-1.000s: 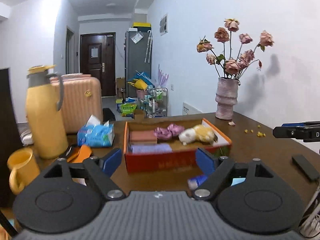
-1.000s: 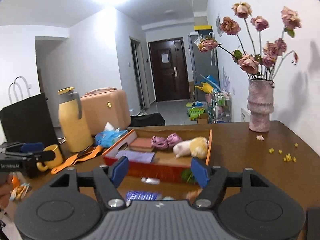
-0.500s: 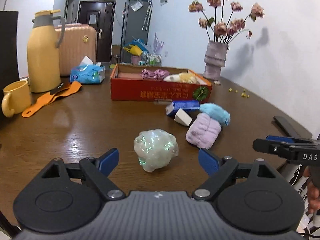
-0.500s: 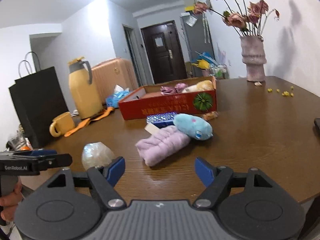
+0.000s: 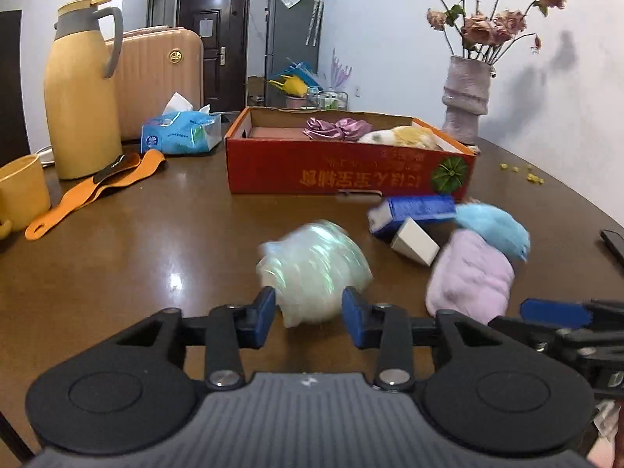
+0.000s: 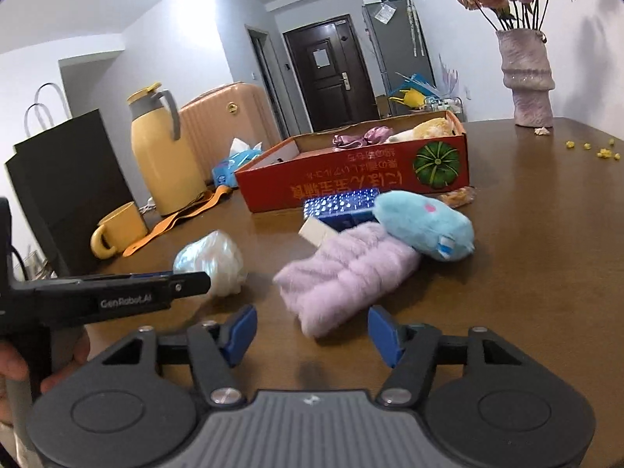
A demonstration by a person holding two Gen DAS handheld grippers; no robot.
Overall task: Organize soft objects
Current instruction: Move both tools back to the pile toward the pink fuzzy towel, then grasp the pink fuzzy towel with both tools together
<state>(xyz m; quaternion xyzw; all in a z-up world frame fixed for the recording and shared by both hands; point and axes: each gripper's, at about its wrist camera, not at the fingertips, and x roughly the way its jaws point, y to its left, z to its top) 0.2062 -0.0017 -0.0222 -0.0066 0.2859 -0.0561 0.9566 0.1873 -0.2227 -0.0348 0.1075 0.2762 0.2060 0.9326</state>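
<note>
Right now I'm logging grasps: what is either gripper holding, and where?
The left gripper pinches the near, lower end of the iridescent plastic ball. The right gripper is open around the purple fluffy roll, holding nothing.

So the left gripper (image 5: pixel 308 318) is now way closer in on the iridescent bundle (image 5: pixel 312 269), with its blue pads narrowed from wide apart to sitting right at the bundle's sides, and the bundle looks motion-blurred now. The right gripper (image 6: pixel 312 335) has dropped in toward the purple fuzzy roll (image 6: pixel 347 269) beside the bundle, jaws less spread than before.
</note>
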